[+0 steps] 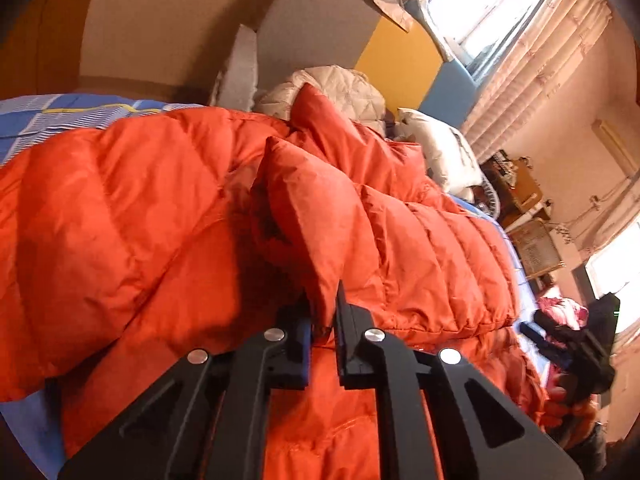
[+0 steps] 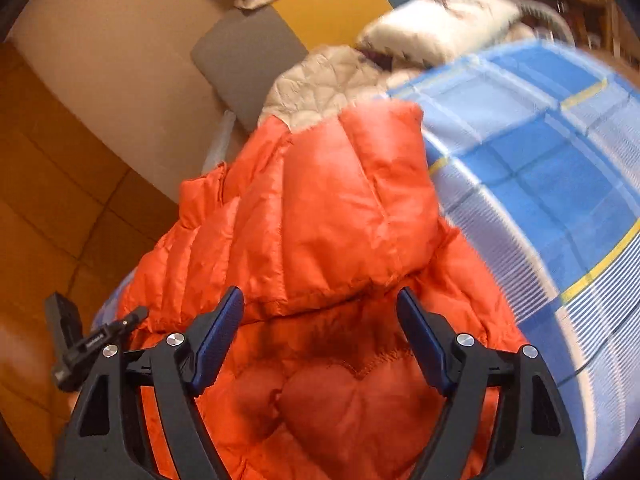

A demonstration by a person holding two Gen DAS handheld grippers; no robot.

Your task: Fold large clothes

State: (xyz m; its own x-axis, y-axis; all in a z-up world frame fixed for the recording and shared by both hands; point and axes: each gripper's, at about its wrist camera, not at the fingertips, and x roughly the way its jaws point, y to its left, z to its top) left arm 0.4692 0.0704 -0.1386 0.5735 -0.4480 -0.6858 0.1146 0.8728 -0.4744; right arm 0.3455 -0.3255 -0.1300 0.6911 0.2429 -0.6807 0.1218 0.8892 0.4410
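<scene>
Left hand-held gripper [image 1: 323, 312] clamped on orange down jacket [image 1: 160, 208] fold, lower centre; right hand-held gripper [image 2: 320, 308] spread apart above it.

Orange jacket [image 1: 160, 200]: quilted puffy cloth, faint sheen. Left gripper [image 1: 322, 320], right gripper [image 2: 320, 320]: matt black plastic, shiny metal rivets, blue pads [image 2: 218, 334]. Bedsheet [image 2: 540, 168] under jacket: checked woven cloth, matt

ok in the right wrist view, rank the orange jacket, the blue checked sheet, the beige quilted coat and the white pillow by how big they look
1. orange jacket, fills the middle of the view, though it is nearest the camera
2. blue checked sheet
3. and 4. beige quilted coat and white pillow: look alike, both partly hidden and far off
</scene>
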